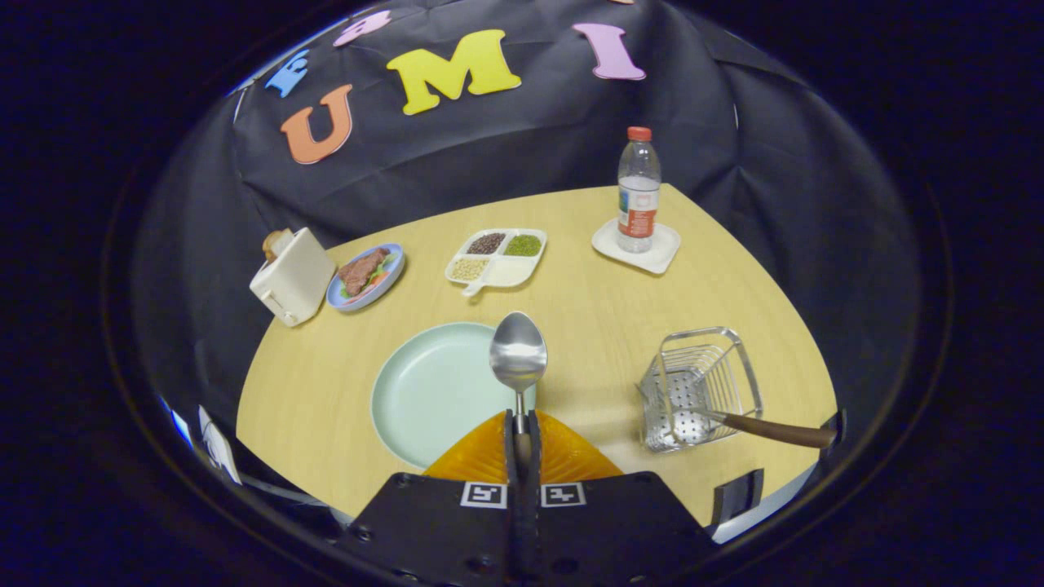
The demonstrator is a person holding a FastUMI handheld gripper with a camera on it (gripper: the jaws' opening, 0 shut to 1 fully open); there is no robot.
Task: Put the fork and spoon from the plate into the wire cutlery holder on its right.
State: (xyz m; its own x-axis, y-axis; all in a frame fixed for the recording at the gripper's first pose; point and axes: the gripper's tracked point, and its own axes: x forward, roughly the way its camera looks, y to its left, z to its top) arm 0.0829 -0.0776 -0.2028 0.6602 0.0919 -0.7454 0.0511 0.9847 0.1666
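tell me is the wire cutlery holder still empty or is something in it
Not empty: a brown-handled utensil already rests in the wire cutlery holder, handle sticking out over its rim.

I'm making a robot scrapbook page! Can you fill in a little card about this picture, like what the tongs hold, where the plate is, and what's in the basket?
tongs: shut on the spoon's handle
spoon: held up, bowl pointing ahead, over the plate's right edge
plate: pale green, nothing lying on it, just ahead of the tongs
wire cutlery holder: right of the plate, tilted
in the holder: one brown-handled utensil, handle sticking out to the right; I cannot see its head
left to do: spoon into the holder
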